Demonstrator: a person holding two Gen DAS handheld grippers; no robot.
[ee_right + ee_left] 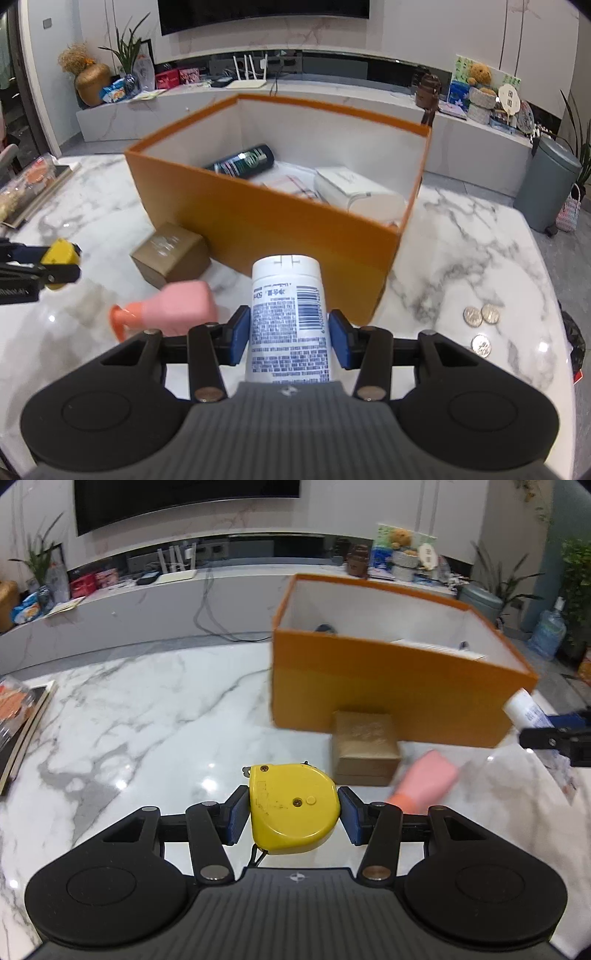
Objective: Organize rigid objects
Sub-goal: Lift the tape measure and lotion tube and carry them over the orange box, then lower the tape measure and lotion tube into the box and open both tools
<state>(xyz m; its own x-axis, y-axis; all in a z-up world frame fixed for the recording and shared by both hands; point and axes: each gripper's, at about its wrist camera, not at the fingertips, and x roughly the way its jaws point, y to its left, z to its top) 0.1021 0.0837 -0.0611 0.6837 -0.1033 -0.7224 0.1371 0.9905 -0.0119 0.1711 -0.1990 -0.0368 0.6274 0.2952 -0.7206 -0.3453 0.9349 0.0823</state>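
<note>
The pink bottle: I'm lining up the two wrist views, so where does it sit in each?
Left wrist: the pink bottle lies low and right of centre on the table, right of the brown box.
Right wrist: the pink bottle is low and left of centre, below the brown box.
Shared landmark: the orange box, behind it in both.

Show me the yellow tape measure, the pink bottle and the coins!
yellow tape measure (293, 808), left wrist view, flat face.
pink bottle (177, 308), right wrist view, body.
coins (472, 316), right wrist view, left coin's face.
</note>
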